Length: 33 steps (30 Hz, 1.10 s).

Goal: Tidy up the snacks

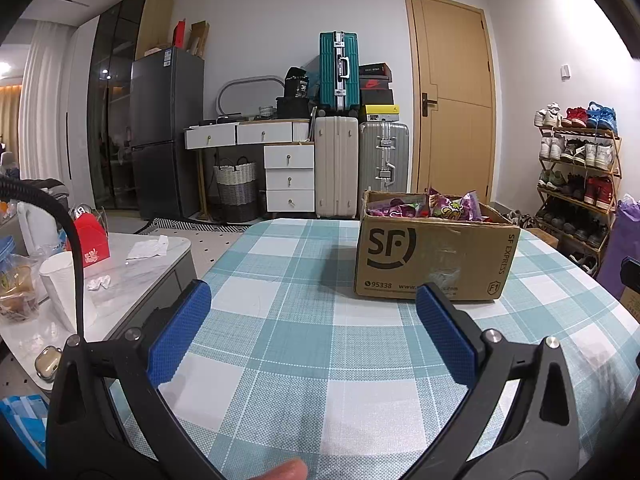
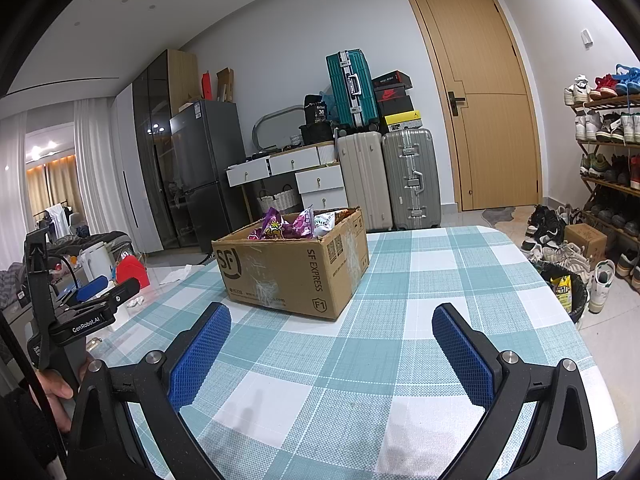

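Note:
An open brown SF Express cardboard box (image 1: 432,256) stands on the checked blue-and-white tablecloth (image 1: 300,340). It holds purple and other snack packets (image 1: 452,206). My left gripper (image 1: 312,292) is open and empty, hovering over the cloth in front of the box. In the right wrist view the box (image 2: 296,268) sits ahead and to the left, with the snack packets (image 2: 288,226) showing above its rim. My right gripper (image 2: 332,316) is open and empty above the cloth (image 2: 360,380). The left gripper (image 2: 96,292) shows at the far left of that view.
A white side table (image 1: 132,264) to the left carries a red carton, cups and tissues. Suitcases (image 1: 360,164) and drawers stand by the back wall. A shoe rack (image 1: 576,176) is at the right. A black bin (image 2: 564,292) stands by the table's right edge.

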### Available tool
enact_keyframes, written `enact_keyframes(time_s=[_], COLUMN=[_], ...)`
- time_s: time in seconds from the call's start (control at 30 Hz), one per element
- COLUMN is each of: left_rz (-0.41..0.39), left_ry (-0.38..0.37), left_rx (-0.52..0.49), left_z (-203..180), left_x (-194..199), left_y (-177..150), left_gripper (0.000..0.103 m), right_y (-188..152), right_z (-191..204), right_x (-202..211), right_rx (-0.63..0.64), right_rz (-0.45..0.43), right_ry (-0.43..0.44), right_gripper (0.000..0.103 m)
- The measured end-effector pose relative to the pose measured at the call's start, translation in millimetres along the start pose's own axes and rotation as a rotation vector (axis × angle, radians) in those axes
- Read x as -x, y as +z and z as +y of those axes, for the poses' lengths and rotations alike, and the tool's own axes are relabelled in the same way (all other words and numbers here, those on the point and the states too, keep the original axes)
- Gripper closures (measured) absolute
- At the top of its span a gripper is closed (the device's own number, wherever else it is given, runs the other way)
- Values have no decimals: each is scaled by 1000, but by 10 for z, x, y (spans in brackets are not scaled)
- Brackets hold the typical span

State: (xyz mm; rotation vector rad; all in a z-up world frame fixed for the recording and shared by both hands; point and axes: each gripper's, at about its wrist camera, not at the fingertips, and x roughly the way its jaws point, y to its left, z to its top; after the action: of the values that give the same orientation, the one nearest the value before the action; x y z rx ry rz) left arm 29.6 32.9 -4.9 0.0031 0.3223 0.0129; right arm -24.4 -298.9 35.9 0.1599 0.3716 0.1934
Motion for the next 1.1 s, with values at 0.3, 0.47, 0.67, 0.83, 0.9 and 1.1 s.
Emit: enact_keyframes(time_s=[0.3, 0.47, 0.67, 0.83, 0.9, 1.1], left_rz=[-1, -1, 0, 0, 2, 2], left_ry=[1, 1, 0, -1, -6, -11], left_rx=[0, 1, 0, 1, -2, -6], left_z=[3, 0, -1, -2, -6, -16], left_x=[3, 2, 2, 2, 1, -11], left_y=[2, -1, -2, 0, 1, 7], left_gripper=[1, 1, 1, 1, 1, 1], right_y=[-4, -4, -7, -8, -9, -9], right_z=[-1, 0, -2, -1, -3, 24], right_x=[7, 8, 19, 19, 27, 17], right_rx=[3, 3, 12, 31, 31, 40], right_rz=[0, 0, -2, -2, -2, -1], right_ry=[-3, -4, -18, -18, -18, -14], right_gripper=[0, 0, 0, 0, 0, 0])
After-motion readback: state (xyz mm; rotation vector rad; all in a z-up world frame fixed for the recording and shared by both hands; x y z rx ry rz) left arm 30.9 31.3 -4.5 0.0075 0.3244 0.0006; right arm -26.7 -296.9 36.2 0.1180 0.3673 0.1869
